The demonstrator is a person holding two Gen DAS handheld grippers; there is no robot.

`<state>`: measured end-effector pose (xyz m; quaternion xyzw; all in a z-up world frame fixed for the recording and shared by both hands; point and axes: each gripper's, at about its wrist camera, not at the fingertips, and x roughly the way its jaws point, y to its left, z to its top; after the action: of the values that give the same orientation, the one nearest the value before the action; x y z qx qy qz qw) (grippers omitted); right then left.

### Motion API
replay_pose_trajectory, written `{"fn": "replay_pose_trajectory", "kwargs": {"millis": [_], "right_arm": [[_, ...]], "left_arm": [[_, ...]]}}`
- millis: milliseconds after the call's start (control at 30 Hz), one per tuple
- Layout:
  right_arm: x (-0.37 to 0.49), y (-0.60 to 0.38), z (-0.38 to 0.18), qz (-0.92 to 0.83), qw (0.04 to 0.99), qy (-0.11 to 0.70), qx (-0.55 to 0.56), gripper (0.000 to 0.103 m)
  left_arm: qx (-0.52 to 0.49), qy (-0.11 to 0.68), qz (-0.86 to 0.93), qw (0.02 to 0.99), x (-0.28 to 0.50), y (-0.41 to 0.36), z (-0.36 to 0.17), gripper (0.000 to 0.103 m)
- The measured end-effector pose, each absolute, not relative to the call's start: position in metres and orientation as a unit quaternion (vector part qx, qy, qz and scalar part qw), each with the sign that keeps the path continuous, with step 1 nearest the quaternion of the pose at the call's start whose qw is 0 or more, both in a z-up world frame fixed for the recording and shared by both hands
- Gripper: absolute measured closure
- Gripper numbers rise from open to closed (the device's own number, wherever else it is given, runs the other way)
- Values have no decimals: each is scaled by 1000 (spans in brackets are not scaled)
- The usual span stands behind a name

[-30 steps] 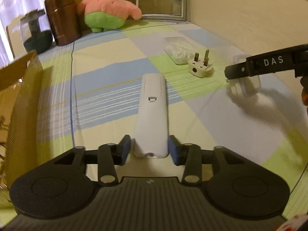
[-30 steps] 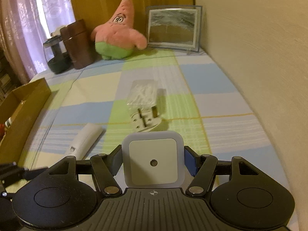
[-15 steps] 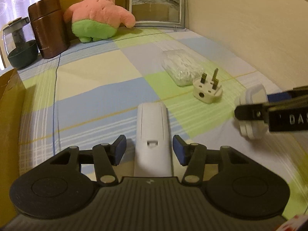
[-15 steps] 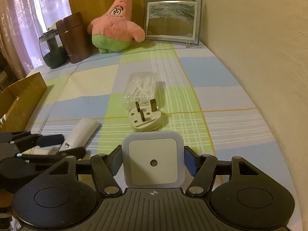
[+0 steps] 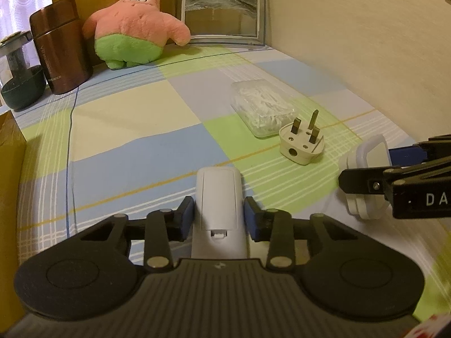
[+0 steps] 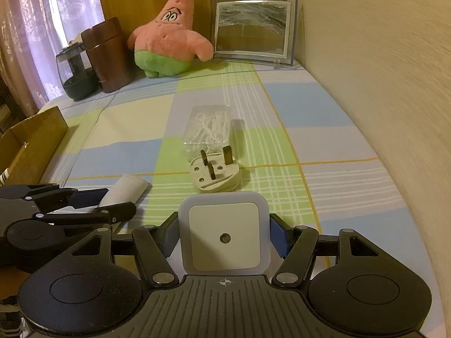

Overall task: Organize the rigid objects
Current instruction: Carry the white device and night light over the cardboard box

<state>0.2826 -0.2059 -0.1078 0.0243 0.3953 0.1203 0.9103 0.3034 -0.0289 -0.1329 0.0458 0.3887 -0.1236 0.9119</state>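
Left gripper [image 5: 219, 215]: jaws narrowed around a long white remote [image 5: 217, 211], blue pads [image 5: 186, 214] flush against both its sides, so closed on it. Remote lying flat on the checked cloth [image 5: 118, 129], battery-cover side up, far end poking out past the fingertips; near end hidden under the gripper body. Also seen from the right wrist view as a white stub [image 6: 126, 191] between the left gripper's black fingers [image 6: 84, 205], mostly covered.

Right gripper [image 6: 224, 235]: jaws set wide enough for a square white night light [image 6: 224, 236], pads pressed to its left and right edges, clamped on it. Face of the light toward the camera, small round sensor in the middle; lower edge cut off by the gripper body. Hard to tell whether it touches the cloth (underside not visible). From the left wrist view, same light [image 5: 366, 174] seen edge-on at the right, partly behind the black finger.

White three-pin plug [image 6: 215, 173] on the cloth just beyond the night light, pins up. Clear plastic box [image 6: 207, 128] of small white pieces right behind the plug, touching or nearly so; contents too small to identify.

Cardboard box [image 6: 36, 138] at the left edge, cropped, inside barely visible. At the back: pink star plush [image 6: 169, 40], brown canister [image 6: 105, 56], dark glass-topped container [image 6: 74, 76] (partly behind the canister), framed picture [image 6: 253, 31] leaning at the wall.
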Motion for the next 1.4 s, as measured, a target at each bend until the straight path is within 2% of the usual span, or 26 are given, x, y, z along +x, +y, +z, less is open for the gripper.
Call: {"fn": "replay_pose_trajectory", "kwargs": {"millis": [633, 1400], "right_arm": [[276, -195, -101, 127, 919, 373, 18, 41], [246, -161, -75, 164, 931, 324, 10, 41]], "left_arm": [[14, 370, -93, 924, 255, 1, -118, 70], [-6, 334, -65, 940, 208, 38, -66, 71]]}}
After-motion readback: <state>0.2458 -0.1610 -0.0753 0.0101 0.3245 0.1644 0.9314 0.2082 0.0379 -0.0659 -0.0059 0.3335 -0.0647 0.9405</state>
